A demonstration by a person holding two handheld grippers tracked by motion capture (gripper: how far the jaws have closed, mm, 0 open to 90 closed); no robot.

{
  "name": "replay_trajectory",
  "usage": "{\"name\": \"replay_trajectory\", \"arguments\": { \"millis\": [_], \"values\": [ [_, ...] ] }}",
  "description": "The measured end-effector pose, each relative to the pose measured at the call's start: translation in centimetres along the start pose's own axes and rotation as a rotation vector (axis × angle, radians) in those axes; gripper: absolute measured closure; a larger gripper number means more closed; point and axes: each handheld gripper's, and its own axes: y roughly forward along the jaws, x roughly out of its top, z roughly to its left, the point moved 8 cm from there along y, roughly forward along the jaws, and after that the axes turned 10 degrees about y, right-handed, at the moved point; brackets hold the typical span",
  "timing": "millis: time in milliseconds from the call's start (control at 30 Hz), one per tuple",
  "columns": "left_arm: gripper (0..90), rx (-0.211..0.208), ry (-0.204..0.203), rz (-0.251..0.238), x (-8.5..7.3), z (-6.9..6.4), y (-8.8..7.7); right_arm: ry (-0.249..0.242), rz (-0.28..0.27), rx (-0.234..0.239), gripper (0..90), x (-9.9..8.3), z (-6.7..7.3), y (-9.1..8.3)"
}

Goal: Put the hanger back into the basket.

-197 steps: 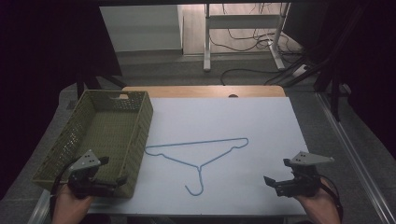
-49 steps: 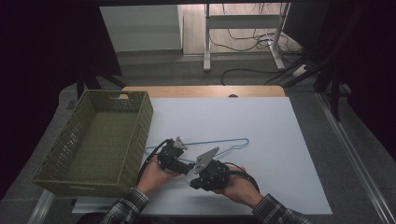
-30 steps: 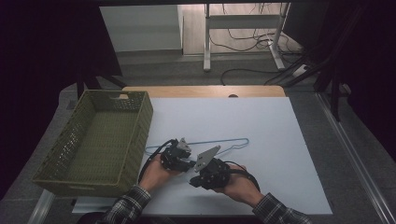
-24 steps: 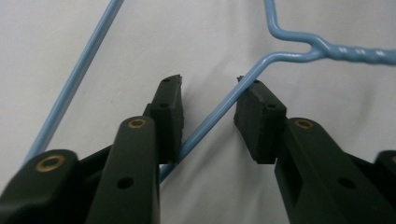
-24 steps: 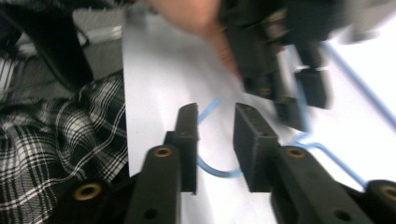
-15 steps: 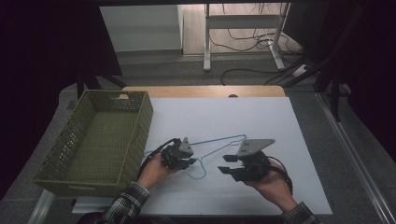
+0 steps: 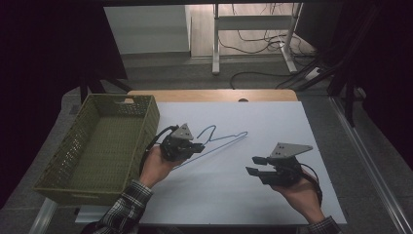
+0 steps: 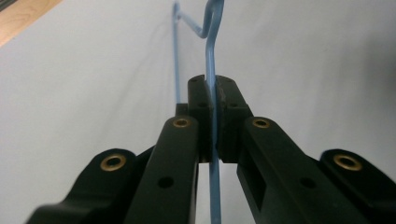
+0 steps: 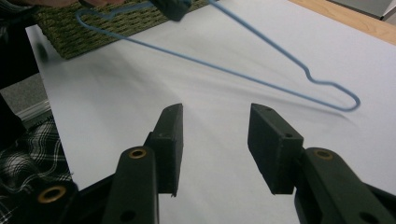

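Observation:
A blue wire hanger [image 7: 221, 144] hangs partly lifted over the white sheet [image 7: 234, 200]. My left gripper [image 7: 196, 146] is shut on its wire, having just closed. In the left gripper view the wire [image 8: 211, 56] runs straight up between the pressed pads [image 8: 201, 100]. My right gripper [image 7: 253, 165] hovers to the hanger's right with its jaws apart and nothing between them; they have just been opening. In the right gripper view the hanger [image 9: 243, 74] crosses above the open jaws [image 9: 215, 123].
A green woven basket [image 7: 146, 114] stands at the table's left, close to my left hand, and its corner [image 9: 93, 32] appears in the right gripper view. A wooden table edge [image 7: 209, 95] runs along the back. A plaid sleeve [image 7: 124, 209] comes in from the bottom.
The right gripper has let go of the hanger, opened and moved off to the right. The left gripper has closed on the wire and raised it off the sheet.

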Motion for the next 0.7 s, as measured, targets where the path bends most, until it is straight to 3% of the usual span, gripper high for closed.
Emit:
{"name": "replay_trajectory", "arguments": {
  "millis": [200,533,700],
  "values": [
    [87.1,-0.025,-0.04,-0.062,0.6,-0.2,-1.3,-0.004,0.004,-0.001,55.9,0.1,0.1,0.1],
    [87.1,-0.068,-0.071,-0.115,1.7,-1.1,-2.5,0.002,-0.008,-0.004,54.7,0.5,0.1,0.1],
    [87.0,-0.11,-0.071,-0.133,2.1,-2.1,-2.9,-0.008,-0.018,-0.014,53.1,1.0,0.1,0.3]
  ]
}}
